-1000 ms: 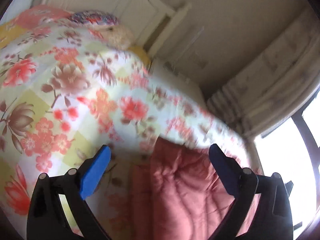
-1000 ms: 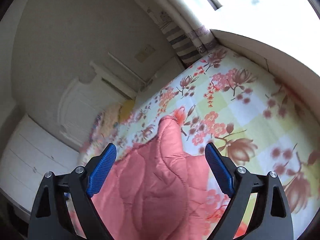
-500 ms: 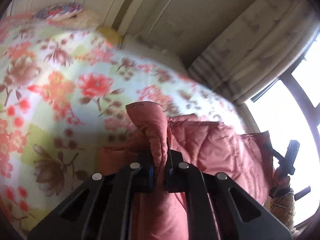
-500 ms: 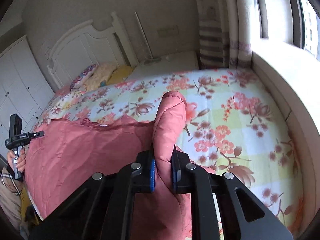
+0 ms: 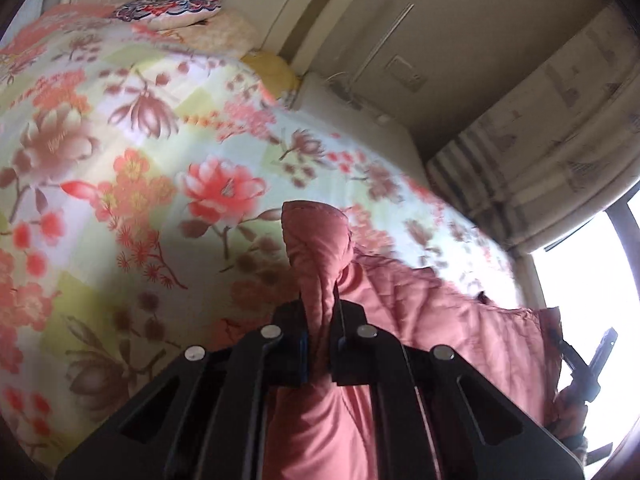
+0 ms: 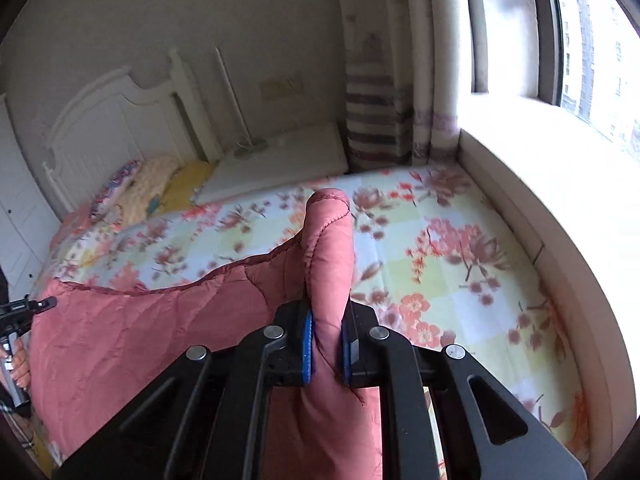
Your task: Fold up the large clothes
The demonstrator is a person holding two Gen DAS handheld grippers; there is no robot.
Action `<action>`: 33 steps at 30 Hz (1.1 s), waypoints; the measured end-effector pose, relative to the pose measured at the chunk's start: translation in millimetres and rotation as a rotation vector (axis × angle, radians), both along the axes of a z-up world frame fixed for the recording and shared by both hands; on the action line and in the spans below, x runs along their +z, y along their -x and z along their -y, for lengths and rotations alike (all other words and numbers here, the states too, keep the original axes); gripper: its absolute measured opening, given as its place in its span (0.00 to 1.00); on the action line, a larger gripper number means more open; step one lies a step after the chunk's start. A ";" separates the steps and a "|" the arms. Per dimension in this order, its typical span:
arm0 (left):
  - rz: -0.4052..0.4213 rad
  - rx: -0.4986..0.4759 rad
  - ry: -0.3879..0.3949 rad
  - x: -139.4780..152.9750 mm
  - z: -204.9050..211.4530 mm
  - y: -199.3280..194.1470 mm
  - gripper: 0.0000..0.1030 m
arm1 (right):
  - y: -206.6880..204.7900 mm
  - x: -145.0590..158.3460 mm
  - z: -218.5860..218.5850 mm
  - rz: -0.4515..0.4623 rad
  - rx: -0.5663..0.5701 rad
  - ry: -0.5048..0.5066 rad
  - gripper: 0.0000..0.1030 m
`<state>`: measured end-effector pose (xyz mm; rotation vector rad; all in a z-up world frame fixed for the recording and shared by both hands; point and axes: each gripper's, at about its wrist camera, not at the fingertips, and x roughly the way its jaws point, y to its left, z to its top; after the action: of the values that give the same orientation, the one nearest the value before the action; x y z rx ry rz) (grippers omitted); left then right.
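Tools [image 5: 320, 344] [image 6: 326, 344] now clamp pink garment [image 6: 160, 328] corners.

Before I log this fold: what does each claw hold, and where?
Both hold the pink quilted garment: left claw and right claw each pinch a bunched corner.

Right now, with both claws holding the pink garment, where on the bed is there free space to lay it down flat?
The floral cover lies bare from the garment across to the ledge under the window, and up towards the curtain. The left view shows more bare cover on the other side. The headboard end is crowded with pillows.
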<state>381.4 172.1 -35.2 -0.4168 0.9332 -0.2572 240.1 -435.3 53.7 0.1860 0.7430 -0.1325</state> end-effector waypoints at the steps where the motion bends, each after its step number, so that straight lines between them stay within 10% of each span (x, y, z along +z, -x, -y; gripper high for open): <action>1: -0.002 0.003 -0.012 -8.4 1.0 -1.6 0.06 | -8.1 -20.1 3.5 -0.040 -0.027 0.009 0.13; 8: 0.008 0.039 0.002 -28.3 -2.6 -3.6 0.19 | -15.7 -60.5 20.7 -0.106 -0.053 -0.096 0.19; 12: 0.036 0.121 -0.024 -9.9 -14.9 4.7 0.85 | -14.2 -57.8 25.9 -0.134 -0.082 -0.129 0.71; 17: 0.303 0.264 -0.169 76.7 -21.1 50.6 0.93 | 17.4 2.6 28.8 0.040 -0.056 -0.159 0.80; 22: 0.470 0.134 -0.410 132.6 69.6 75.9 0.98 | 28.3 66.1 -54.6 0.173 0.134 -0.044 0.85; 27: 0.334 -0.074 -0.578 84.7 149.4 52.0 0.98 | 11.1 52.2 -154.2 0.090 0.299 0.137 0.85; 33: 0.206 -0.142 -0.682 -4.2 170.1 20.4 0.98 | -26.2 -32.8 -198.9 -0.102 0.348 0.280 0.85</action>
<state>361.0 1.9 -39.4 0.3004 0.7916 -0.0950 266.3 -236.4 20.9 -0.2186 0.8387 0.0863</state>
